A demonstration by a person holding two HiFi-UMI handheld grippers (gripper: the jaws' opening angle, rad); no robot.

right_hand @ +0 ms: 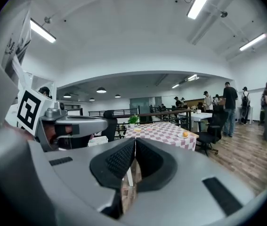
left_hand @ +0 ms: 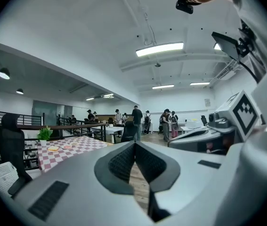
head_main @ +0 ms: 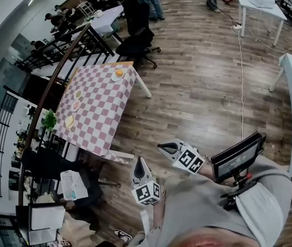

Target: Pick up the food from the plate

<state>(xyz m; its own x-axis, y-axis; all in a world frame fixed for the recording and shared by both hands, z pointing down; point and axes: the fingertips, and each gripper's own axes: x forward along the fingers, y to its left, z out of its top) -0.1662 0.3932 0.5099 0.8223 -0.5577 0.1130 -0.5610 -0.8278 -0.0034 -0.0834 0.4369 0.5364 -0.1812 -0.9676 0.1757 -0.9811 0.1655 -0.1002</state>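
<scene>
1. Several plates [head_main: 75,105] of food sit on the pink checked table [head_main: 97,122] at the far left. The orange food [head_main: 118,74] lies alone near the table's far corner, well apart from both grippers.
2. Left gripper [head_main: 140,162]: its jaws are clenched together with nothing between them. Its cube bears a black-and-white square marker [head_main: 147,193].
3. Right gripper [head_main: 162,147]: its jaws are likewise pressed together and empty, just beside the left gripper.

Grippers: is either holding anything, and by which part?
Nothing held. Left gripper and right gripper are both shut and empty, away from the checkered table.
</scene>
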